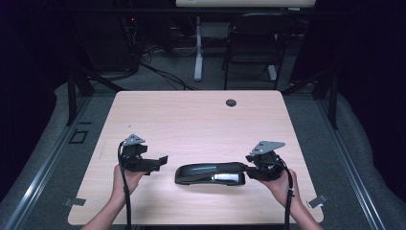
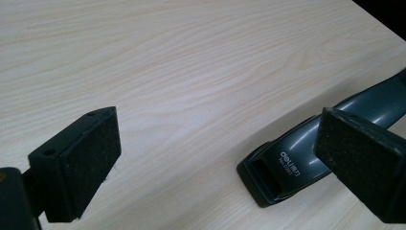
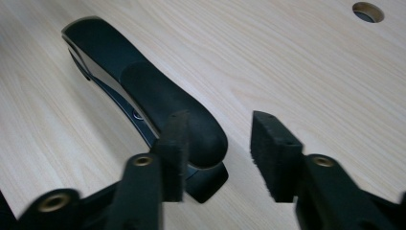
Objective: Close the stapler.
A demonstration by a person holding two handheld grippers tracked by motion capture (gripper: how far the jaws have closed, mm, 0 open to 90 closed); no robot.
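My right gripper (image 3: 218, 158) stands part open at the near end of the long black Deli stapler (image 1: 210, 173); one pad seems to graze it, nothing clamped. My left gripper (image 2: 215, 158) gapes wide and empty beside its other end. The stapler lies flat on the wooden table (image 1: 191, 120), cable hole (image 1: 231, 102) beyond.

Stapler (image 1: 209, 173) on table (image 1: 191, 120), btwn grippers.

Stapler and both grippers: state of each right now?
Stapler: lying flat on the table, arm down, closed.
Left gripper: open, nothing between the pads, short of the stapler's near end.
Right gripper: open at the stapler's other end, pads not pressing on it.
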